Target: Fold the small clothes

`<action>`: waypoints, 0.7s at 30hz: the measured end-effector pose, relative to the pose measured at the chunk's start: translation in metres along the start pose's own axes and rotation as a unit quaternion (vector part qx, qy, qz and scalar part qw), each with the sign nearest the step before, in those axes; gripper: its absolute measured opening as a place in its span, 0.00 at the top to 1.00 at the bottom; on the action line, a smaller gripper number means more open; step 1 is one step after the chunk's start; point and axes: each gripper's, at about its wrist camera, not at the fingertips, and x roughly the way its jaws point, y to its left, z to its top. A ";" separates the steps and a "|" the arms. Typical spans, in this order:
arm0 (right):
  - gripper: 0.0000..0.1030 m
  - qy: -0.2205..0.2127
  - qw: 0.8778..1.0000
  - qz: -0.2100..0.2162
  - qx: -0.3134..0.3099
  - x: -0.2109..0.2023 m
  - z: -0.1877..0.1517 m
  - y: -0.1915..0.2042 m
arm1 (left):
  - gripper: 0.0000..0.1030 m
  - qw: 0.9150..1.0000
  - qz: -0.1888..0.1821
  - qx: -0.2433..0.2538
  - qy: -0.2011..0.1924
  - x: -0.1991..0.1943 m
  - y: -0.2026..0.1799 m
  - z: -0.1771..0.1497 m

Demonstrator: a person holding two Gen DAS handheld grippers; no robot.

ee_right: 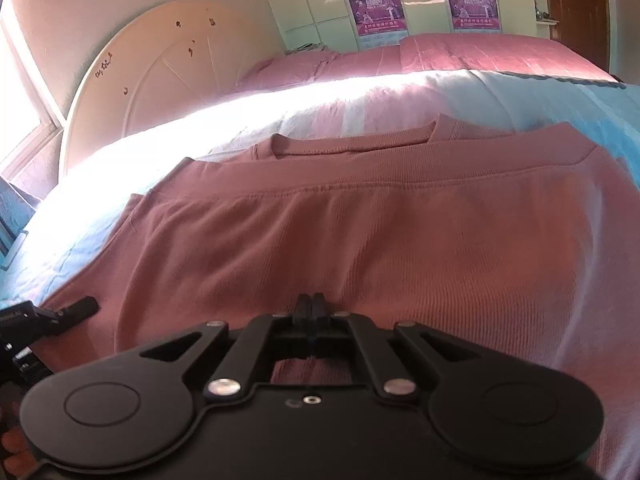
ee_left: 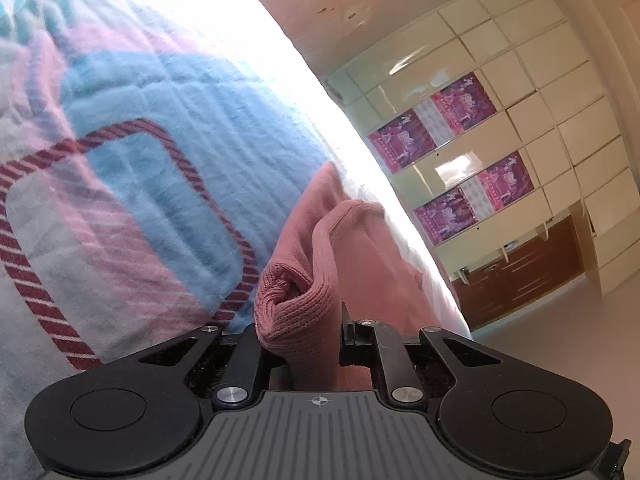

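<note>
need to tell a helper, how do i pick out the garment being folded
On the bed, atop the blue and pink blanket, lies the top. It is dusty pink, ribbed, with a round neckband; nothing else there is plain.

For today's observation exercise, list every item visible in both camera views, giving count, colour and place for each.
pink garment: one, dusty pink, lying on the bed, neckline at the far edge
bedspread: one, blue, pink and white with a red striped line, under the garment
headboard: one, cream, rounded, far left
posters: four, purple, on the cream cabinet doors
door: one, brown, far right
left gripper: one, black, pinching a bunched garment edge
right gripper: one, black, shut, at the garment's near edge
</note>
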 end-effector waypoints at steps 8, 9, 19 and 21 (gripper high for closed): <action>1.00 0.004 1.000 0.012 0.017 0.000 0.006 -0.005 | 0.89 0.991 -0.032 0.126 0.005 -0.009 -0.088 -0.003; 0.97 -0.007 0.999 0.015 0.035 -0.008 0.008 -0.012 | 0.89 0.988 -0.038 0.151 0.008 -0.009 -0.106 -0.006; 0.95 -0.134 0.973 -0.006 0.187 -0.128 0.011 -0.151 | 0.89 0.929 -0.121 0.331 0.116 0.026 -0.283 -0.118; 0.92 -0.143 0.967 -0.012 0.212 -0.146 0.003 -0.179 | 0.86 0.915 -0.122 0.348 0.166 0.045 -0.303 -0.158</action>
